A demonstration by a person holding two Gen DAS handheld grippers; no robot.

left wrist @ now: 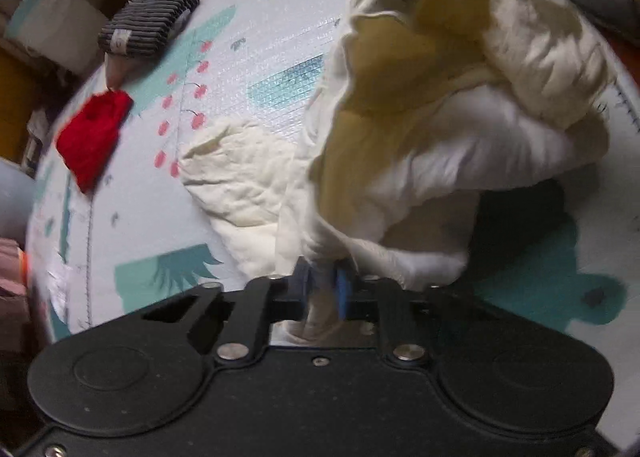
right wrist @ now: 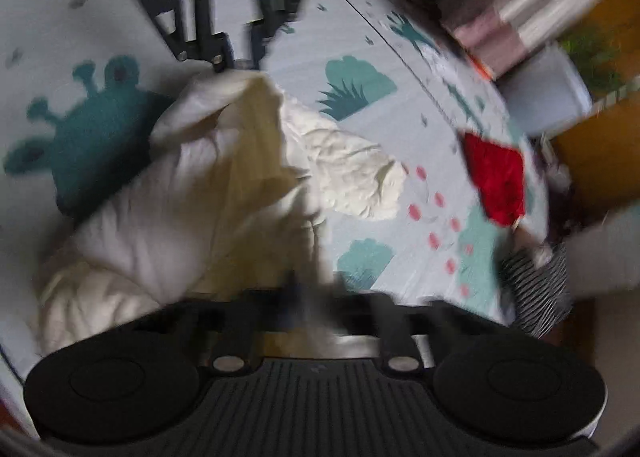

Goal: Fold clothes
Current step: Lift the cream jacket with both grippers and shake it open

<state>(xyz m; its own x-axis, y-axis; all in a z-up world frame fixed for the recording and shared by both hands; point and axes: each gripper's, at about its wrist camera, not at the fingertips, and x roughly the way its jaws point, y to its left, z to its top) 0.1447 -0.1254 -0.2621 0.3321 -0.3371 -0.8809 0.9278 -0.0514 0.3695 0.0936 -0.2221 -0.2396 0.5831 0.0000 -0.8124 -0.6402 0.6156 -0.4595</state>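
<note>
cream garment — crumpled, partly lifted | one end flat on mat

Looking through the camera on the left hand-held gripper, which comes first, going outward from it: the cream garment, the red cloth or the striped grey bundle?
1. Cream garment: pinched in the left hand-held gripper, at centre and right.
2. Red cloth: out to the left on the play mat.
3. Striped grey bundle: beyond the red cloth, at the mat's upper left edge.
</note>
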